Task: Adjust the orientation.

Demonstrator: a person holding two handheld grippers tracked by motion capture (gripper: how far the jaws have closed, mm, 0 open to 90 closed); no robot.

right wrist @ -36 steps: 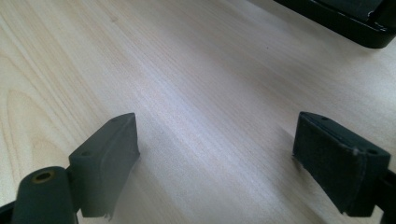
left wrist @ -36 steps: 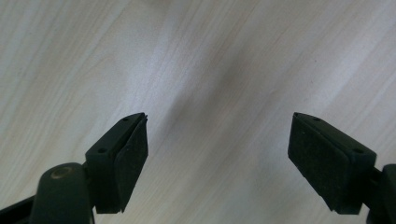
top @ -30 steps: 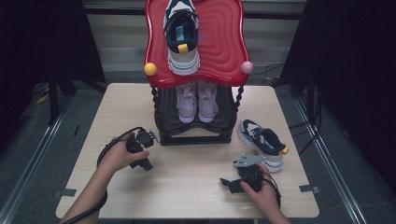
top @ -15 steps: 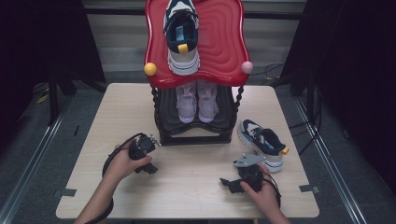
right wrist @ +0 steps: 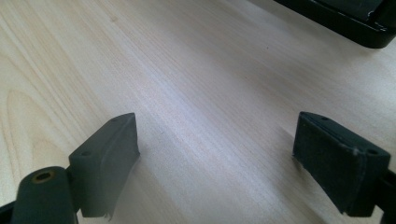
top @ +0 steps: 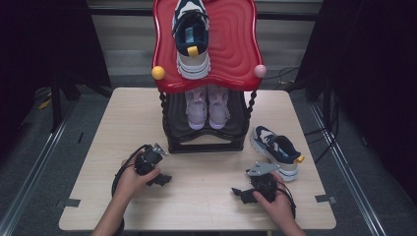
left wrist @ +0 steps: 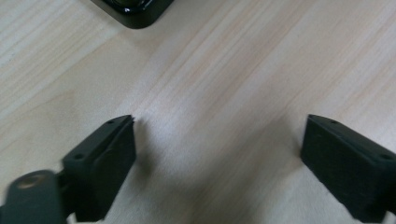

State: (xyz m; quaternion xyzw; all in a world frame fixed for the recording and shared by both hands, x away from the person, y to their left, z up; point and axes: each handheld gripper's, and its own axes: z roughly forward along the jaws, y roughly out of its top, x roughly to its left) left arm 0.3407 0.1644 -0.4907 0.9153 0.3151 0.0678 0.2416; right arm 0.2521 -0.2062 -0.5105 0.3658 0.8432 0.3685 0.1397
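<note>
Both grippers are seen low over the front part of the wooden table (top: pixel 123 128), and nothing is held by either of them. The left gripper (top: pixel 162 180) is kept near the front-left corner of the black rack (top: pixel 206 145), and its jaws, which have just been opening, are spread wide over bare wood in the left gripper view (left wrist: pixel 217 154), with nothing between them. The right gripper (top: pixel 238 191) is held toward the front-right part of the table, and its jaws are also parted wide over bare wood (right wrist: pixel 215 154). The loose navy and white sneaker (top: pixel 276 152) is found on the table near the right edge, just beside the right side of the rack and close behind the right gripper. Its partner (top: pixel 191 39) is already placed on the red top shelf (top: pixel 236 44), while a pair of pale pink shoes (top: pixel 206 105) is kept on the lower shelf. It is judged that the work in hand is the shelving of the shoes, and that this moment is a pause between two pieces of it. For the next move, it seems that the loose sneaker must be approached by the right gripper, taken at the collar or the heel, and lifted high enough to clear the red rim. The free place on the top shelf, beside the other sneaker, would then be aimed at.
</note>
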